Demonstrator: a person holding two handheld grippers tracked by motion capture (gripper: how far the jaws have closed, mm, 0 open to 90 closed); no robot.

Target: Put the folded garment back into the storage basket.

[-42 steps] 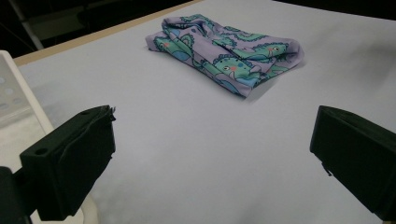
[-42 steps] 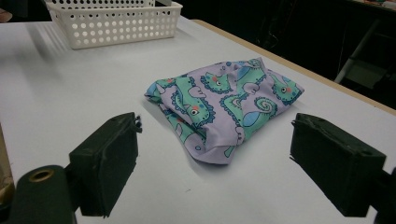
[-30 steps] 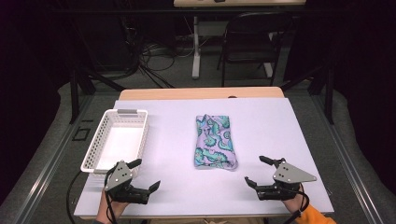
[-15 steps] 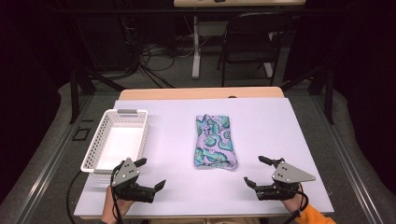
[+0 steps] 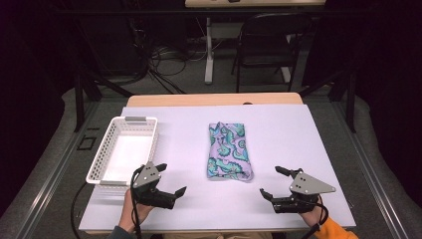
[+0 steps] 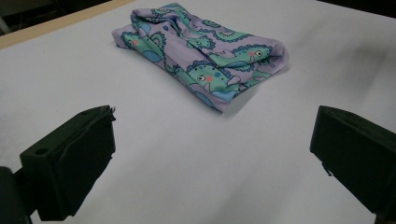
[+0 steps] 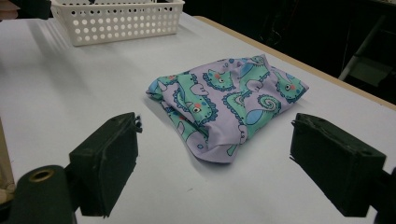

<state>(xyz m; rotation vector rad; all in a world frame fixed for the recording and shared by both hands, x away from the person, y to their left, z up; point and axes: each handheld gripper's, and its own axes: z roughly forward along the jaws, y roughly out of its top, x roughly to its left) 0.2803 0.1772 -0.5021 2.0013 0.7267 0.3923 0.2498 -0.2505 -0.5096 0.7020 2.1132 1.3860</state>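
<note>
A folded lilac cloth with a teal seahorse print (image 5: pixel 229 152) lies at the middle of the white table. My left gripper (image 5: pixel 173 178) hovers near the front edge, left of the cloth, jaws wide apart with nothing between them. In the left gripper view the cloth (image 6: pixel 201 51) lies ahead of that open gripper (image 6: pixel 215 123). My right gripper (image 5: pixel 269 180) is open near the front edge, just right of the cloth's near end. The right gripper view has the cloth (image 7: pixel 229 102) close in front of the spread gripper (image 7: pixel 217 126).
A white perforated basket (image 5: pixel 99 154) stands at the table's left side, close behind my left gripper, and appears far off in the right gripper view (image 7: pixel 116 18). Beyond the table's wooden far edge are a dark chair (image 5: pixel 263 45) and floor cables.
My left gripper has shifted right and slightly forward, toward the cloth. The right gripper and the cloth have stayed put.
</note>
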